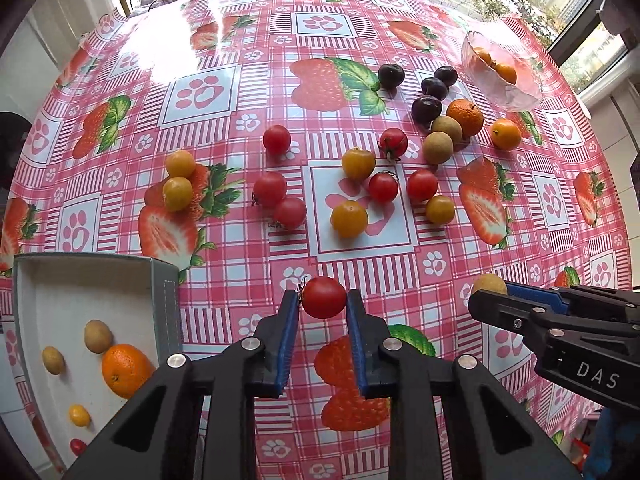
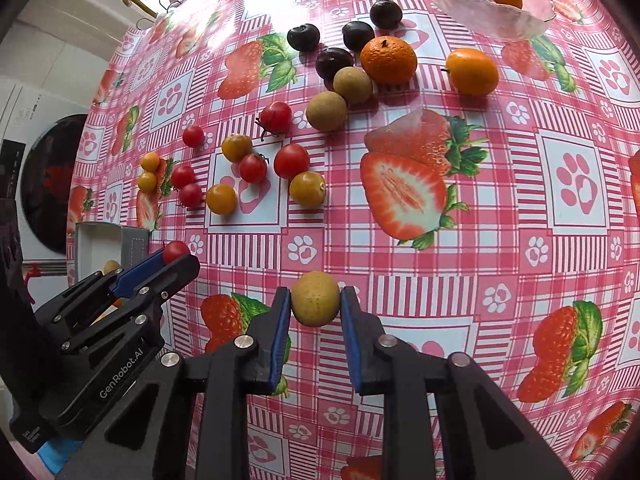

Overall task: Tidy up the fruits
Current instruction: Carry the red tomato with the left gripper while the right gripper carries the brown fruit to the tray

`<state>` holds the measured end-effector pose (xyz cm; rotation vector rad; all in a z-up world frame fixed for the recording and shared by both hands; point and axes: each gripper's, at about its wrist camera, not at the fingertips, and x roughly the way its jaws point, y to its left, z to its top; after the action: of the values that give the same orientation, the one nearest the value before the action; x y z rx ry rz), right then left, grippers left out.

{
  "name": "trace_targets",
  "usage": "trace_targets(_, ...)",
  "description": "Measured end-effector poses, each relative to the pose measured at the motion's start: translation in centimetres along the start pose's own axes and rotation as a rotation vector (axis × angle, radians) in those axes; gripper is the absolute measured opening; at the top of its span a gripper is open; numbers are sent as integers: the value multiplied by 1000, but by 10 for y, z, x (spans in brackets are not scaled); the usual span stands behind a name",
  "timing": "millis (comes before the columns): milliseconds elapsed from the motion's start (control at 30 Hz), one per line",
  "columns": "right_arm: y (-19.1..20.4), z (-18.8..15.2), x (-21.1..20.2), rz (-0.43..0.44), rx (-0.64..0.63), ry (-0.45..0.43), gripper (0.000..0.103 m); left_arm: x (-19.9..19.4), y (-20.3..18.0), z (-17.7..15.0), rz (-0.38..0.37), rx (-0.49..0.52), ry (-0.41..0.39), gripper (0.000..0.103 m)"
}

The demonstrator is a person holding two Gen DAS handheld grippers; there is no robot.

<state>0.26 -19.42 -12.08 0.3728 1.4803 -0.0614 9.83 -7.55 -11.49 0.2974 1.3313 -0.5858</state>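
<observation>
Left wrist view: the left gripper [image 1: 322,300] pinches a small round red cherry tomato [image 1: 323,297] between its 2 blue-padded fingers [image 1: 289,328], held above the glossy pink checked tablecloth printed with strawberries and paws [image 1: 440,240]. The pads meet the tomato at its widest part, which looks right: the skin is smooth and slippery, the flesh soft, so I judge it needs a light squeeze across the middle or it will split or pop out. To the lower left sits a shallow grey-walled white tray [image 1: 162,300] holding a round orange mandarin [image 1: 125,370], 2 tan longans, 1 small yellow fruit and 1 red one. The right gripper [image 1: 490,292] enters from the right with a tan fruit at its tip

Right wrist view: the right gripper [image 2: 315,300] is closed on a round tan longan [image 2: 315,299], pads at its sides. Its shell seems dry, stiff and slightly rough, so it should grip well and weigh little, though the thin shell could crack under hard pressure. The left gripper [image 2: 176,256] shows at the left with the tomato, near the tray [image 2: 134,244]. Loose tomatoes, dark plums and a clear glass bowl [image 2: 480,16] with orange fruit lie farther off
</observation>
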Motion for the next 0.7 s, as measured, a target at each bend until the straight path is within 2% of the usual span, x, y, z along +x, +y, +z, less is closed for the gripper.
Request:
trace_targets(233, 11, -31, -3, -4, -32, 28, 27, -25, 5, -44, -18, -27, 6, 25)
trace_targets(433, 26, -52, -3, -14, -77, 50, 27, -42, 25, -78, -23, -57, 17, 26)
trace_targets(700, 59, -66, -1, -20, -139, 70, 27, -62, 60, -102, -11, -142, 0, 26)
